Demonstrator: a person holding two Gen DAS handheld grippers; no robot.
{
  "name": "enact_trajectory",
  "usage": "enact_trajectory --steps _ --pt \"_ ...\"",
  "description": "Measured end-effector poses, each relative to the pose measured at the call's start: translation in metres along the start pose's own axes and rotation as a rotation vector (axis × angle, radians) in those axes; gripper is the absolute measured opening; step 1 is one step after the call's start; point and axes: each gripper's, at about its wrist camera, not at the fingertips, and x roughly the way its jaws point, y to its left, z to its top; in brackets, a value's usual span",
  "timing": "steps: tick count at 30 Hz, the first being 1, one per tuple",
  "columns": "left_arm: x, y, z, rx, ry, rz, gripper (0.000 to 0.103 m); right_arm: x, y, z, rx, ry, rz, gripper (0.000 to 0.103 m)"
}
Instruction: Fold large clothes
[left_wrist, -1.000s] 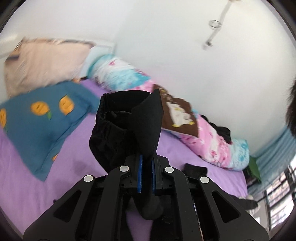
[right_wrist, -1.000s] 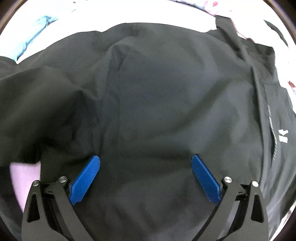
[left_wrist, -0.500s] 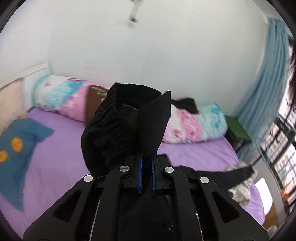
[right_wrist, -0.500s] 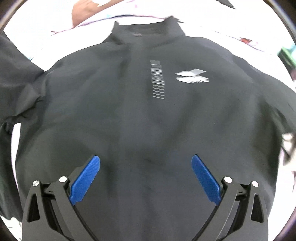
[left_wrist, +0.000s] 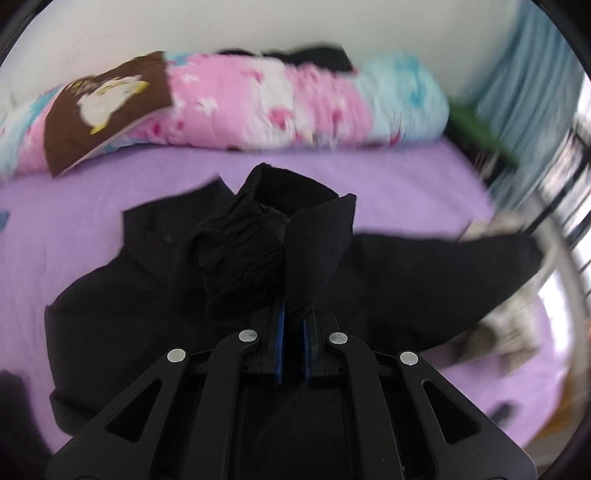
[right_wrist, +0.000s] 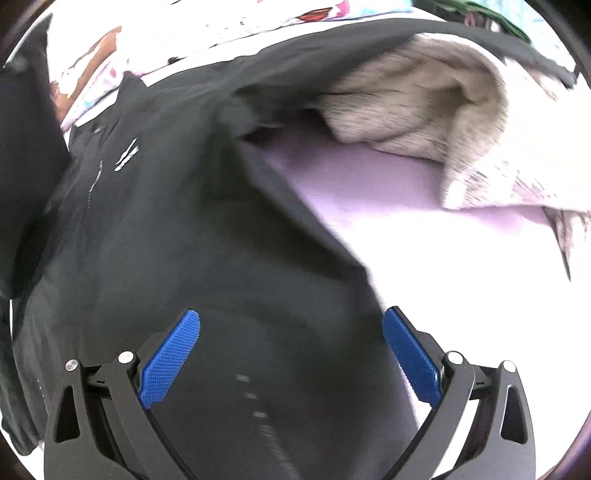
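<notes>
We are looking down at a black jacket (left_wrist: 388, 280) lying spread across the purple sheet of the bed (left_wrist: 406, 177), one sleeve (left_wrist: 480, 254) stretching out to the right toward a pale grey furry garment (left_wrist: 509, 332) at the bed's edge. Our left claw (left_wrist: 291, 332) is gripping a bunched black cuff (left_wrist: 258, 236) of the jacket, with its blue pads (left_wrist: 280, 332) pressing together on the cloth (only a narrow strip of black fabric is showing between them), and the gathered cuff is standing up just in front of the claw, above the jacket's body. Behind the jacket, a rolled pink and blue quilt (left_wrist: 295, 103) is lying along the white wall, with a brown cushion (left_wrist: 103, 110) leaning on its left end and a dark garment sitting on top of it; a blue curtain (left_wrist: 524, 92) is hanging at the right. Our right claw (right_wrist: 291, 354) is hovering over the lower front of the jacket (right_wrist: 184, 240), its blue pads (right_wrist: 170, 358) standing wide apart and holding nothing. In that view we are seeing the jacket's small white chest logo (right_wrist: 127, 155) at the upper left, the jacket's right edge running diagonally across the purple sheet (right_wrist: 406, 240), and the furry garment (right_wrist: 424, 107) lying beyond it, well apart from the claw. Both views are blurring somewhat.
</notes>
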Motion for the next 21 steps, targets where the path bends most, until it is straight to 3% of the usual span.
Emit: enact_trajectory --steps 6,9,10,11,13,16,18,21 --pt "0.095 -0.058 -0.063 0.168 0.083 0.06 0.008 -0.004 -0.026 0.001 0.03 -0.012 0.022 0.097" --pt "0.118 -0.071 -0.086 0.22 0.133 0.035 0.019 -0.005 -0.029 0.005 0.0 -0.01 0.031 0.097" --pt "0.118 -0.075 -0.087 0.224 0.141 0.007 0.04 -0.013 -0.038 0.002 -0.013 -0.011 0.035 0.097" --pt "0.114 -0.074 -0.089 0.222 0.139 -0.04 0.072 -0.015 -0.037 0.004 -0.028 -0.013 0.037 0.097" --pt "0.101 -0.071 -0.093 0.23 0.124 -0.106 0.097 -0.019 -0.035 0.01 -0.042 -0.019 0.042 0.097" --pt "0.07 -0.058 -0.102 0.282 0.09 -0.154 0.097 -0.024 -0.025 0.028 -0.062 -0.046 0.051 0.097" --pt "0.046 -0.034 -0.11 0.268 0.071 -0.185 0.097 -0.032 -0.019 0.038 -0.069 -0.067 0.062 0.097" --pt "0.013 0.014 -0.124 0.213 0.053 -0.163 0.097 -0.041 0.0 0.059 -0.081 -0.099 0.09 0.097"
